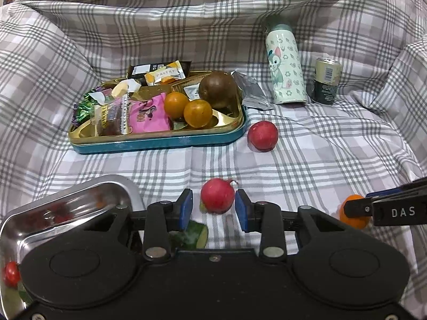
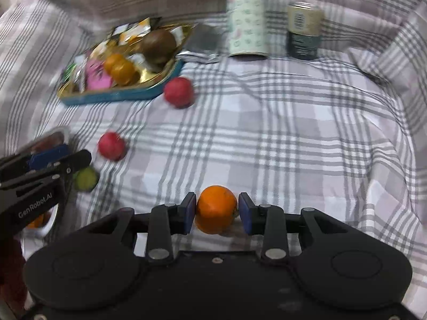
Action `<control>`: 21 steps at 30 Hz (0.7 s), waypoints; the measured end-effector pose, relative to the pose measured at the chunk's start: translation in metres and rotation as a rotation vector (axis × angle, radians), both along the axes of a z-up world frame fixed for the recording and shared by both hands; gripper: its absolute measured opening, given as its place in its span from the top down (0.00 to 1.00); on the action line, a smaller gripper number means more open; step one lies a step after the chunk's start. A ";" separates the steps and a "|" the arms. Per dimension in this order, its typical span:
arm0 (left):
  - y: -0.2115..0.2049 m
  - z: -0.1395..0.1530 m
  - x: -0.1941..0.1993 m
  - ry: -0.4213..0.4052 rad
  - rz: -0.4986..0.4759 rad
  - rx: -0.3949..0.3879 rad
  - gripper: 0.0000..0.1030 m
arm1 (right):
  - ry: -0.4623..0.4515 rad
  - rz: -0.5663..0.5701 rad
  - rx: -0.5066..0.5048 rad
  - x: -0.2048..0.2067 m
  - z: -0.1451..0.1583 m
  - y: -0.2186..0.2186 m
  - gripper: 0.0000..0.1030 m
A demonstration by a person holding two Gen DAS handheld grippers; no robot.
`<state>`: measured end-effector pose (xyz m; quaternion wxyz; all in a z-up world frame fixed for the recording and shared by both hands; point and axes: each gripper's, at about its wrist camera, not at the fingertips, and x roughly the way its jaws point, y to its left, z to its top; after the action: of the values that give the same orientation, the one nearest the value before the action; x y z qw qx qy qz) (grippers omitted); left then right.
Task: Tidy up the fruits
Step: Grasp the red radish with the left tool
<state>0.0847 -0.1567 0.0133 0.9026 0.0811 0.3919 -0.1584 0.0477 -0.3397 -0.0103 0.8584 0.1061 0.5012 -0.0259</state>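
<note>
A small orange (image 2: 216, 209) sits between the blue pads of my right gripper (image 2: 216, 210), which is shut on it just above the checked cloth; the left wrist view shows the same orange (image 1: 353, 220) behind the right gripper (image 1: 359, 204). My left gripper (image 1: 214, 208) stands open with nothing held. A red round fruit (image 1: 217, 198) lies on the cloth just beyond its fingertips, clear of both pads. A second red fruit (image 1: 263, 136) rests beside the teal tin (image 1: 160, 144). The tin holds two orange fruits (image 1: 197, 113), a brown fruit (image 1: 217, 89) and wrapped snacks.
A steel tray (image 1: 66, 200) lies at the lower left with a small red fruit (image 1: 10, 277) in it. A cucumber piece (image 1: 197, 237) lies under the left gripper. A printed bottle (image 1: 285, 69) and a can (image 1: 327, 80) stand at the back right. Raised cloth folds ring the area.
</note>
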 end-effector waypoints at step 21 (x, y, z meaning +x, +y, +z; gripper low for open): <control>-0.029 -0.026 0.025 0.039 0.026 0.120 0.52 | -0.013 -0.037 -0.023 0.006 0.000 0.002 0.64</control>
<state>0.1097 -0.1857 -0.0128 0.8902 0.1271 0.4195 -0.1245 0.0534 -0.3372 -0.0107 0.8621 0.1056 0.4934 -0.0470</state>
